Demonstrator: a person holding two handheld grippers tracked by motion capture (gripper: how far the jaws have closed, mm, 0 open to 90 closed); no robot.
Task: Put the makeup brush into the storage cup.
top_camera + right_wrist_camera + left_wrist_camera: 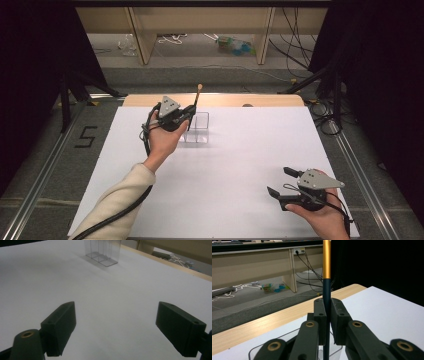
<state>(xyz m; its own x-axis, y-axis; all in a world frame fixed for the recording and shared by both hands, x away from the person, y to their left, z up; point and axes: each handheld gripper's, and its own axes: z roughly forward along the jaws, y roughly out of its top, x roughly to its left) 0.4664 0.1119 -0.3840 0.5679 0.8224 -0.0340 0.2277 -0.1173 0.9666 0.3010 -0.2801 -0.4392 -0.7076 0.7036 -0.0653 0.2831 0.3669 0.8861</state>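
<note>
The left gripper (326,322) clamps a slim, dark stick (326,290) with a gold band upright over a clear plastic box (197,131). The right gripper (116,330) rests open on the smooth white sheet (225,170).

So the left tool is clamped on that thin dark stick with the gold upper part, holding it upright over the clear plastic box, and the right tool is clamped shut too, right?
Not quite: the right tool is open, its jaws wide apart over the white table sheet, as the right gripper view shows. The left tool is indeed clamped on the thin dark stick with the gold upper part over the clear plastic box.
</note>
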